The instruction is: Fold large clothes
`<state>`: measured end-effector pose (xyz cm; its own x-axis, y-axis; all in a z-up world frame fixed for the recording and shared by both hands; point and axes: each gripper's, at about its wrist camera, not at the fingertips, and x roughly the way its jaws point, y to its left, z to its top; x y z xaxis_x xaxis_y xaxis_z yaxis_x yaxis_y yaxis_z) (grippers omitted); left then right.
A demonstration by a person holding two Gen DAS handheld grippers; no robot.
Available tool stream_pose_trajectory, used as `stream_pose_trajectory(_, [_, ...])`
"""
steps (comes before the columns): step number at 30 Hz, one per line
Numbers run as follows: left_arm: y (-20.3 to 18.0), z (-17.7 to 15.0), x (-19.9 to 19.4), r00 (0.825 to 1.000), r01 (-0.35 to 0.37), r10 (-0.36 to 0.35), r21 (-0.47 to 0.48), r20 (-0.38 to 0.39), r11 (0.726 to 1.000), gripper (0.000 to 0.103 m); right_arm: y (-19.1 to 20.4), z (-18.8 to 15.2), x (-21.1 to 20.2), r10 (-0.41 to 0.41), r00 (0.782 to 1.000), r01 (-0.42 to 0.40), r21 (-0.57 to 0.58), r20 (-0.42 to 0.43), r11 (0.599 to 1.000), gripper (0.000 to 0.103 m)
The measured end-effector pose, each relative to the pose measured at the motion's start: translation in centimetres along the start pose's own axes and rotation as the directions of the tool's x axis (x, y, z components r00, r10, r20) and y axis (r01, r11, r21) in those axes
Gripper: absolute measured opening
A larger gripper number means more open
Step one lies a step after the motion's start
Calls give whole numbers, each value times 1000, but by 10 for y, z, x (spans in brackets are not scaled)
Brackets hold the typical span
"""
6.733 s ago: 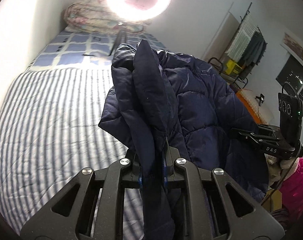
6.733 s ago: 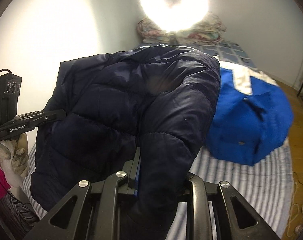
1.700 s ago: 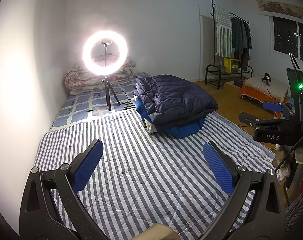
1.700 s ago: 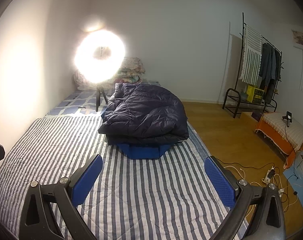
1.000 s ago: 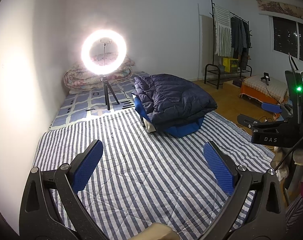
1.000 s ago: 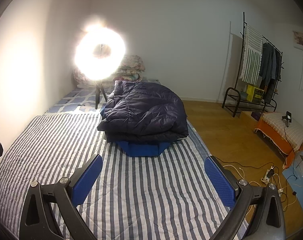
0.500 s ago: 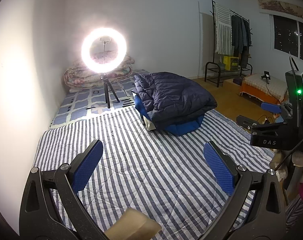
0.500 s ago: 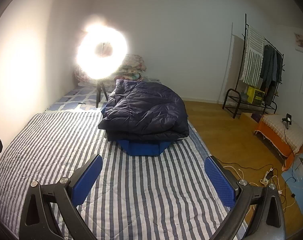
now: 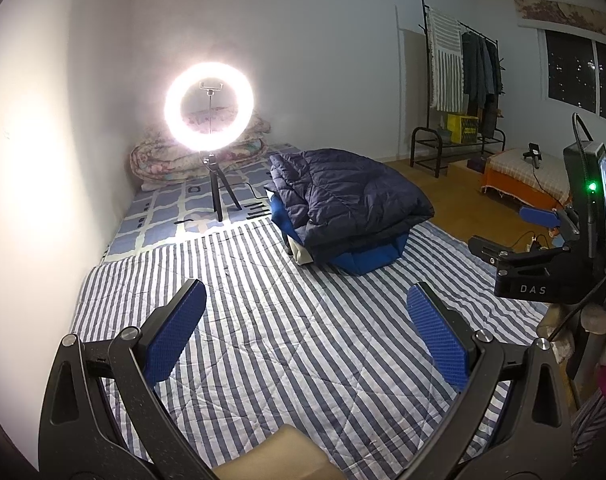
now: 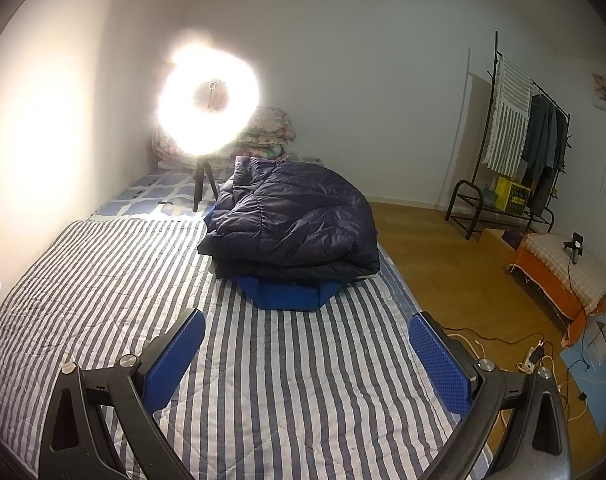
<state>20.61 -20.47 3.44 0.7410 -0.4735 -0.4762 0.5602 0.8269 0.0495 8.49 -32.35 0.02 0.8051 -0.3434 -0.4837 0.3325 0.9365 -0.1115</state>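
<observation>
Left gripper (image 9: 301, 322): fingers spread wide, nothing between the blue pads, held above the striped quilt (image 9: 263, 320). Right gripper (image 10: 305, 350): same, fingers wide apart, holding nothing.

Navy jacket (image 10: 295, 224): folded, lying on top of a folded blue garment (image 10: 289, 294), both at the far end of the quilt, well apart from both grippers.

Ring lamp (image 9: 209, 107) on a tripod: lit, beyond the quilt, left of the jacket. Clothes rack (image 10: 515, 136) off the quilt, by the right wall.
</observation>
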Motion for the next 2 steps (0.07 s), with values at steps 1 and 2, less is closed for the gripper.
stream_pose_trajectory(1, [2, 2, 1, 1000, 0, 0, 0, -1, 1000, 102, 0, 0, 0, 0, 1000, 0, 1, 0, 1000, 103])
stream_pose_trajectory(2, [2, 1, 0, 1000, -1, 1, -2, -3, 1000, 102, -1, 0, 0, 0, 1000, 0, 2, 0, 1000, 103])
